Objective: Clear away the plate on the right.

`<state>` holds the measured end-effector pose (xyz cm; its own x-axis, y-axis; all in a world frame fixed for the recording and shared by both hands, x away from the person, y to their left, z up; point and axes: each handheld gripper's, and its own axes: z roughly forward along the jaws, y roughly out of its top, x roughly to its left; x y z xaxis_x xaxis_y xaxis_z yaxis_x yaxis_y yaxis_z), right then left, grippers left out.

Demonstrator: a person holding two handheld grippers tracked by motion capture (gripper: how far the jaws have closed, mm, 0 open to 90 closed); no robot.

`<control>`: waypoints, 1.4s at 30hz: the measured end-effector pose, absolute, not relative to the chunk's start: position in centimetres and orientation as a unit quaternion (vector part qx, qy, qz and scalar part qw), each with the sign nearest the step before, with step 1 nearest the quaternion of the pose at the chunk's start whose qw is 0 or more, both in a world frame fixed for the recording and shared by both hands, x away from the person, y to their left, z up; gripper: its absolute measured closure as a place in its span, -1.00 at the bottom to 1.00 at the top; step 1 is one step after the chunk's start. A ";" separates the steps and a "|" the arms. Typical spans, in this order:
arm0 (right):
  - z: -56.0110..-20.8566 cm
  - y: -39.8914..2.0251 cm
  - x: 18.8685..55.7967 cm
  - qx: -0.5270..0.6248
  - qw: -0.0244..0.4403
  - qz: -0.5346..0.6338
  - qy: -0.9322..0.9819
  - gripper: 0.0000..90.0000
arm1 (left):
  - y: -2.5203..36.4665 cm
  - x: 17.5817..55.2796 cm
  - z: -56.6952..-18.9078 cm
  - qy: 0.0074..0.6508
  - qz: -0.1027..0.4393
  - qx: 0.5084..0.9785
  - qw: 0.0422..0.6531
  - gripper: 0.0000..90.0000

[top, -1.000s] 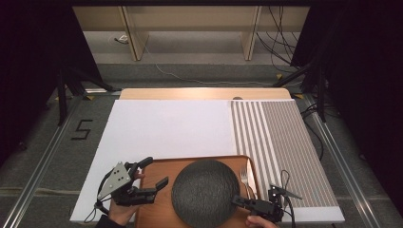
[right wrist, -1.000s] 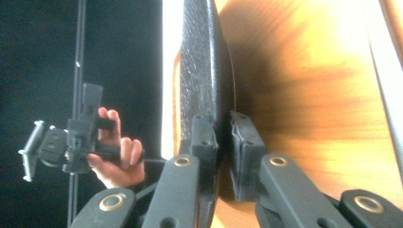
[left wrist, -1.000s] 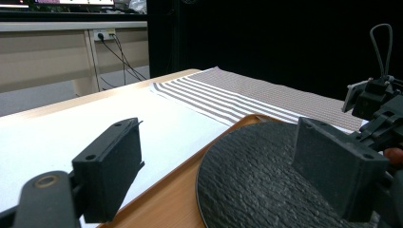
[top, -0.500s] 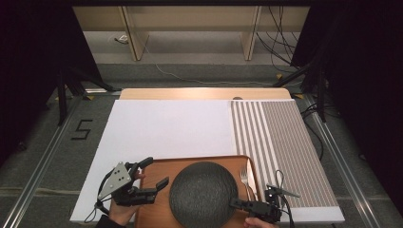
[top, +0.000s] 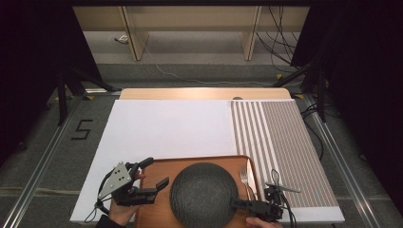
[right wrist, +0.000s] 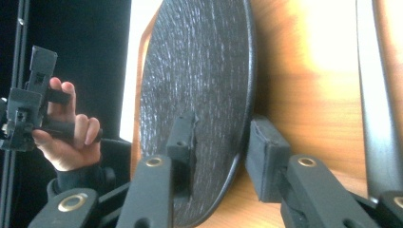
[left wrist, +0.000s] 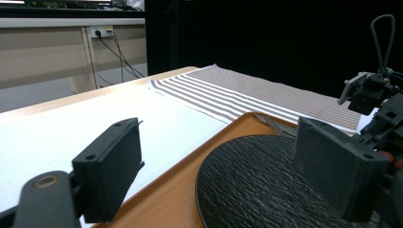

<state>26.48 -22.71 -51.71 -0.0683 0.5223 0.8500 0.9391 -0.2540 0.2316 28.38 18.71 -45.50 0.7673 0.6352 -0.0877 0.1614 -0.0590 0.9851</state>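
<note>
A dark round plate [top: 203, 192] lies on a wooden tray [top: 154, 213] at the table's near edge, with a fork [top: 245, 183] beside it on the tray's right. My right gripper [top: 237, 205] is at the plate's near right rim. Its jaws have just been opening: in the right gripper view [right wrist: 223, 142] one pad lies over the plate [right wrist: 199, 71] and the other stands off the rim over the tray [right wrist: 304, 95]. My left gripper [top: 157, 172] stands open over the tray's left edge with nothing between its jaws. In the left gripper view [left wrist: 223, 166] the plate [left wrist: 256, 185] lies just ahead.
A white cloth [top: 161, 128] covers the table's left and middle, and a striped placemat [top: 285, 142] covers the right. The tray's right rim runs along the placemat's edge. A shelf unit and cables stand on the floor beyond the table.
The plate has shifted slightly down and left in the high view, and the right gripper with it. The left gripper has stayed put.
</note>
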 end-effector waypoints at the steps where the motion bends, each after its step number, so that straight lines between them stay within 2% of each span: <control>1: -51.6 -22.7 26.5 -0.642 0.222 -0.459 -0.573 0.42 | 18.7 28.4 -45.5 0.285 0.185 0.702 0.626 -0.63; 7: -50.6 -22.9 26.5 -0.632 0.180 -0.465 -0.594 0.18 | 18.8 28.5 -45.6 0.287 0.181 0.700 0.628 -0.63; 20: -49.1 -23.8 27.0 -0.609 0.112 -0.480 -0.622 -0.13 | 18.6 28.5 -45.6 0.282 0.171 0.708 0.624 -0.64; 26: -48.1 -24.4 27.1 -0.592 0.053 -0.486 -0.640 -0.17 | 18.6 28.5 -45.6 0.282 0.170 0.708 0.625 -0.64; 33: -47.3 -25.0 27.1 -0.582 0.011 -0.503 -0.639 -0.20 | 18.5 28.5 -45.7 0.281 0.168 0.710 0.624 -0.64; 38: -46.4 -25.0 26.9 -0.557 -0.047 -0.506 -0.657 -0.27 | 18.5 28.6 -45.7 0.279 0.163 0.711 0.624 -0.64; 42: -46.2 -24.8 26.8 -0.542 -0.061 -0.512 -0.664 -0.33 | 18.4 28.5 -45.7 0.277 0.162 0.712 0.624 -0.64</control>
<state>26.81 -24.81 -46.22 -0.4050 0.7820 0.4738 0.6576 -0.1109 0.7452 28.54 18.40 -45.67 0.7939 0.5969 -0.1161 0.1936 -0.0671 0.9788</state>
